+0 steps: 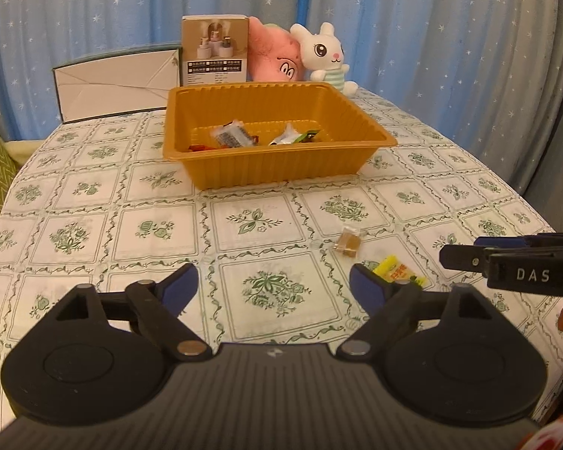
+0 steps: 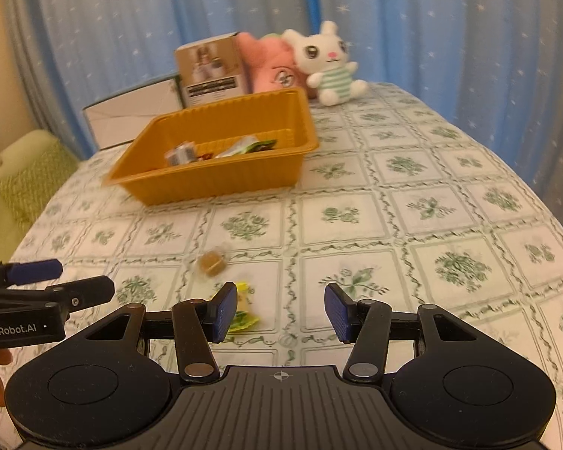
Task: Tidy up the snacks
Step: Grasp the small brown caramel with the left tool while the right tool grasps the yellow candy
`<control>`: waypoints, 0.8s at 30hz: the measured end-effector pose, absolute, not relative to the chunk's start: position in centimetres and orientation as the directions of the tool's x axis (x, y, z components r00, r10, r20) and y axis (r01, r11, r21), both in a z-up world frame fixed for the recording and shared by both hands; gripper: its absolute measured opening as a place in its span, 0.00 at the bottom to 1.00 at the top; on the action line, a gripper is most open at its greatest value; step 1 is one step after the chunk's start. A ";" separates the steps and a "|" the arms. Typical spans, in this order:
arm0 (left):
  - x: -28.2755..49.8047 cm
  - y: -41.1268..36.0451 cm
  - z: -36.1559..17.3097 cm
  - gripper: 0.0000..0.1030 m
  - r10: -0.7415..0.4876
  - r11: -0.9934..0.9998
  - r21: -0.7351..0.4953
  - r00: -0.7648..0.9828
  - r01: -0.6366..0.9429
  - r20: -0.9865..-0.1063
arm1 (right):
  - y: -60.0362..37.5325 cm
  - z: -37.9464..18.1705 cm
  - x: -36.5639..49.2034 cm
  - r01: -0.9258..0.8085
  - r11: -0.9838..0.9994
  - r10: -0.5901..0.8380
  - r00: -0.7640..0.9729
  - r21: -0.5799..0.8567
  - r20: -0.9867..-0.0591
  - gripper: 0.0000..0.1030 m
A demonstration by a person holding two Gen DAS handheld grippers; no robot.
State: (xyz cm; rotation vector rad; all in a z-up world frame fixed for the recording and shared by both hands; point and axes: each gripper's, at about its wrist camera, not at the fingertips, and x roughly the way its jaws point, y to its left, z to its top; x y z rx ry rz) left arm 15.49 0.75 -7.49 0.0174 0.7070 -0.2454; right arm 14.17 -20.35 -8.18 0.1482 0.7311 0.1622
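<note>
Both claws, left claw [image 1: 274, 287] and right claw [image 2: 281, 311], are held apart and empty. A yellow snack [image 1: 398, 273] and brown snack [image 1: 347, 244] are left lower right on the table [image 1: 131, 206]; pickup is judged next, then transfer to the orange tray [image 1: 277, 168].

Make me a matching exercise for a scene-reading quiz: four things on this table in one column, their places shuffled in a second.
Things:
1. orange tray
2. brown wrapped snack
3. yellow snack packet
4. white rabbit plush

Places:
A. far end of the table, beside the pink plush
B. nearest the grippers
C. mid-table, holding several snacks
D. loose on the tablecloth, just beyond the yellow packet

Pairs: 1-C, 2-D, 3-B, 4-A
</note>
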 end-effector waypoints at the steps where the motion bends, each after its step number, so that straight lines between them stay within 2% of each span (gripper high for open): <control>1: 15.5 0.9 -7.5 0.89 -0.216 0.972 -0.069 0.732 0.225 -0.646 | -20.1 -8.4 14.3 -0.109 0.975 0.210 0.729 0.194 -0.651 0.50; 10: 16.6 2.1 -8.3 0.90 -0.192 0.978 -0.070 0.726 0.194 -0.661 | -17.6 -10.9 15.9 -0.228 0.964 0.261 0.682 0.140 -0.683 0.50; 20: 17.4 1.7 -8.7 0.90 -0.193 0.979 -0.082 0.735 0.185 -0.650 | -16.7 -12.0 17.2 -0.238 0.966 0.242 0.677 0.105 -0.695 0.50; 24: 17.8 1.4 -8.8 0.90 -0.199 0.978 -0.088 0.731 0.187 -0.652 | -16.2 -12.2 17.1 -0.256 0.965 0.222 0.686 0.057 -0.693 0.34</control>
